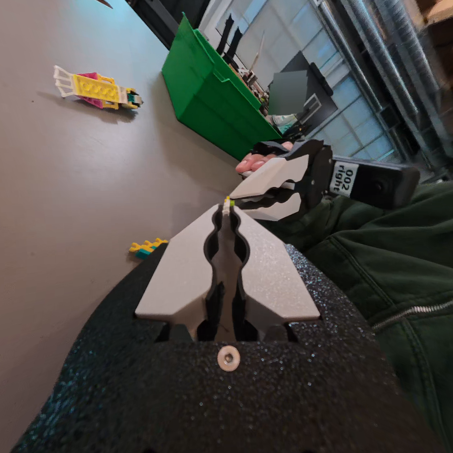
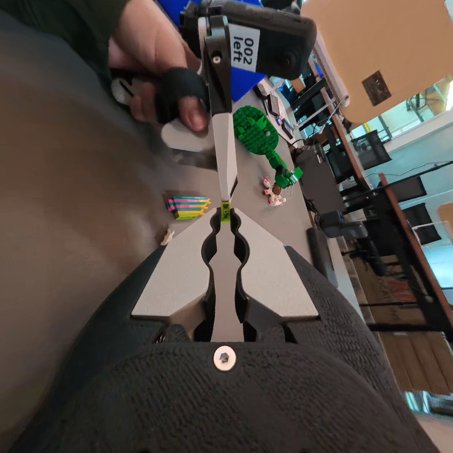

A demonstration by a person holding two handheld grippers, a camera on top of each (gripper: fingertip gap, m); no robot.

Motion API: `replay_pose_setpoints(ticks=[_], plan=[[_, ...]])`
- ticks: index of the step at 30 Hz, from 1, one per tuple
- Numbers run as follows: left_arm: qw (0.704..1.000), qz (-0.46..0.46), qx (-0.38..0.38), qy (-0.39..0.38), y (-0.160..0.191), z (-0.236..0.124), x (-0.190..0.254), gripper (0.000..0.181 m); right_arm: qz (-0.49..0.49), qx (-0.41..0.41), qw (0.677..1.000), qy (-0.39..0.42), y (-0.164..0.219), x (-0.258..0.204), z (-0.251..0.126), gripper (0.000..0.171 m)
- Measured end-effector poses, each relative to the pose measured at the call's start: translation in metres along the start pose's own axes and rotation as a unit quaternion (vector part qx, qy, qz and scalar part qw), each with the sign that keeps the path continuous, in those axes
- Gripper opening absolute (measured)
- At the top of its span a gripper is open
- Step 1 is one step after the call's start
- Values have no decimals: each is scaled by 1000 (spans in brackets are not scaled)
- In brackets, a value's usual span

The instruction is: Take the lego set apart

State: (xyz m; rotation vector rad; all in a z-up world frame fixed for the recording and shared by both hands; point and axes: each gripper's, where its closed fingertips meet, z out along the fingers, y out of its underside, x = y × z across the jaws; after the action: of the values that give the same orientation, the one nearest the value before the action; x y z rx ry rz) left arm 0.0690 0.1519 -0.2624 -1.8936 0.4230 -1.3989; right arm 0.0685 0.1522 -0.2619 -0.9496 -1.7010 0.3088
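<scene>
Both grippers meet in the air above the grey counter [image 1: 73,171], tip to tip, sharing one tiny cluster of bricks. The left gripper [image 1: 226,208] has its fingers closed on a small white piece [image 1: 226,210], while the right gripper [image 2: 225,211] pinches a lime-green brick [image 2: 225,212] that sits touching that white piece; a speck of yellow shows at the joint. This looks like the pull-apart of one small sub-assembly, not yet separated as far as can be told. Some dismantling seems already done: a loose yellow and teal fragment [image 1: 147,247] lies near the left gripper's body, a striped teal, pink and yellow stack [image 2: 188,207] lies further along, and a small white bit [image 2: 168,236] lies near the right gripper. Much appears left: the larger yellow, pink and white build [image 1: 98,89] lies well apart and still largely joined. A green leaf-shaped model [image 2: 257,132] with pink-white blossoms [image 2: 273,193] also lies assembled, and a green bin [image 1: 208,85] stands at the counter's far edge.
</scene>
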Motion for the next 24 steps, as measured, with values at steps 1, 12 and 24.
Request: replay_pose_setpoints(ticks=[1, 12, 24], plan=[[1000, 0, -4, 9, 0, -1, 3, 4, -4, 11, 1000, 2, -4, 0, -1, 5], [1000, 13, -27, 5, 8, 0, 5, 4, -35, 57, 998, -12, -8, -9, -7, 4], [992, 117, 4, -55, -9, -8, -1, 4, 370, 157, 907, -123, -15, 16, -12, 5]])
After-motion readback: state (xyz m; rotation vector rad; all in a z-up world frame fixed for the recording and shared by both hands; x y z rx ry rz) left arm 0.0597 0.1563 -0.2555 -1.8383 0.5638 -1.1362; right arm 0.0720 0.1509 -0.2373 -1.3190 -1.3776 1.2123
